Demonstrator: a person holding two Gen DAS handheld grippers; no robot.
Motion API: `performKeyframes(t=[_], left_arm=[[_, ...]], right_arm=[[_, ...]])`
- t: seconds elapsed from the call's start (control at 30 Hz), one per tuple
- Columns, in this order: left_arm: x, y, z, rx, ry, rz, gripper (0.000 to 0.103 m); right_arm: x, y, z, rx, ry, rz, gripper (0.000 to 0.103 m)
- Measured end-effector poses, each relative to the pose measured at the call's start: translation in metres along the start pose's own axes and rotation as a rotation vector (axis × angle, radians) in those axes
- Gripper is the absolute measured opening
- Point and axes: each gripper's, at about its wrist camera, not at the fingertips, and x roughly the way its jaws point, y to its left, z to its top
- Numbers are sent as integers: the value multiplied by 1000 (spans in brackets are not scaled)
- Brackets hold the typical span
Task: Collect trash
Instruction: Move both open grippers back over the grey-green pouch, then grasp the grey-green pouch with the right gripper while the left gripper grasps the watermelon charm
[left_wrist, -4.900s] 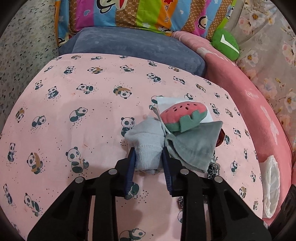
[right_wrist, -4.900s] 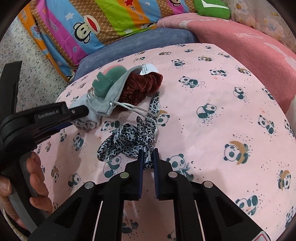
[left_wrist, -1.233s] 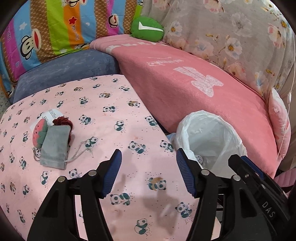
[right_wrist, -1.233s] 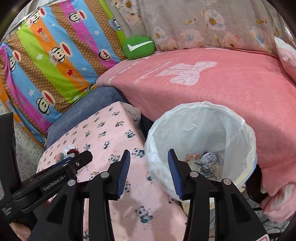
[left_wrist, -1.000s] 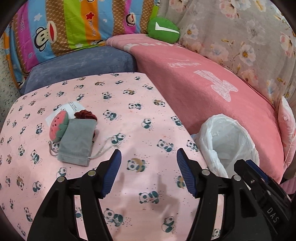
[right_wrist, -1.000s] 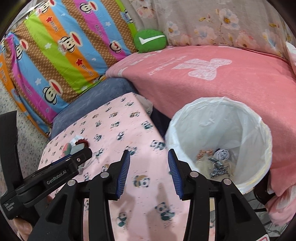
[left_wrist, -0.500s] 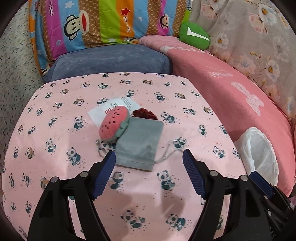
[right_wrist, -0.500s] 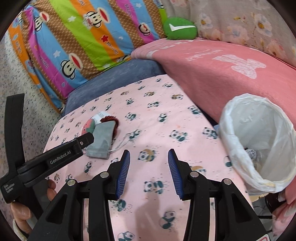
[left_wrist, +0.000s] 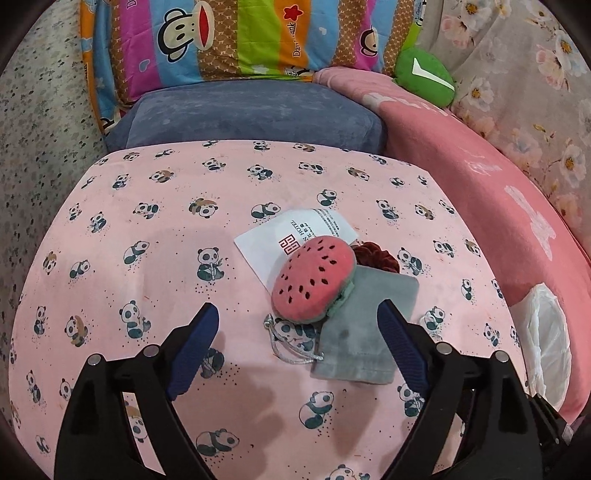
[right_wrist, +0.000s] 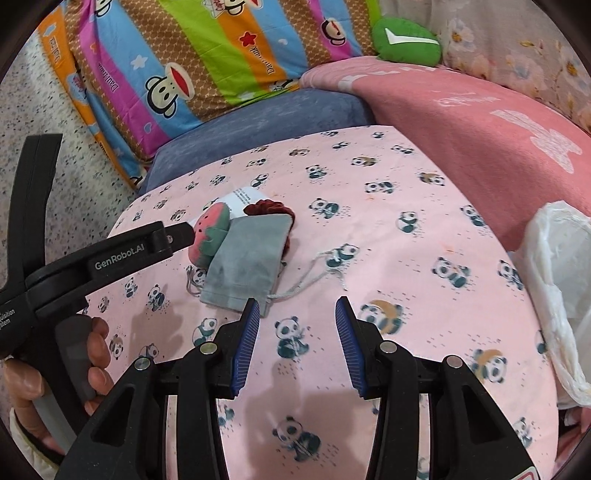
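Note:
On the panda-print pink cloth (left_wrist: 147, 229) lies a small pile: a watermelon plush (left_wrist: 314, 278) on a grey drawstring pouch (left_wrist: 365, 325), a white hotel paper (left_wrist: 273, 240) and a dark red scrunchie (left_wrist: 376, 254) behind them. My left gripper (left_wrist: 297, 325) hovers just short of the pile, its jaws opening wide, nothing pressed between them. My right gripper (right_wrist: 297, 317) stands open and empty to the right of the pouch (right_wrist: 243, 258), near its cord (right_wrist: 314, 273). The plush (right_wrist: 207, 232) sits beside the left gripper's finger in the right wrist view.
A bin lined with a white bag (right_wrist: 561, 280) stands off the cloth's right edge (left_wrist: 546, 332). Behind are a blue cushion (left_wrist: 243, 110), a striped monkey pillow (left_wrist: 240, 37), a pink blanket (right_wrist: 480, 99) and a green cushion (left_wrist: 424, 77). A hand (right_wrist: 48, 373) holds the left gripper's handle.
Both grippers swung left from the bin to the pile on the cloth. The left jaws spread wider. Earlier held socks and leopard cloth are gone from the cloth.

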Motion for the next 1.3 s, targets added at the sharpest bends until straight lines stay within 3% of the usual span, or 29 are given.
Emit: performKeyframes(t=[0.07,0.17,0.47,0.57,0.63,0.7,0.9,1.3], left_arm=[[7,0,5,4,9,-6,89],[19,0,11,8,23,-15,90],[47,3,22,-14,63,-70,89],[53,2,22,-10,76,-87,80],[57,2,21,-13,98,-103,66],[59,2,19,-17,109,-115,57],[50,-3,11,1,90,-107,48],[-1,-30,6,21,22,-131,47]], right_arm=[[8,5,3,-8,7,5,44],[21,11,9,-14,11,11,53],[60,22,17,-22,60,27,53],[68,25,17,-23,73,33,53],[72,26,16,-27,81,38,49],[75,28,14,-31,85,41,35],[72,26,8,-22,94,64,11],[17,-3,-1,52,13,67,8]])
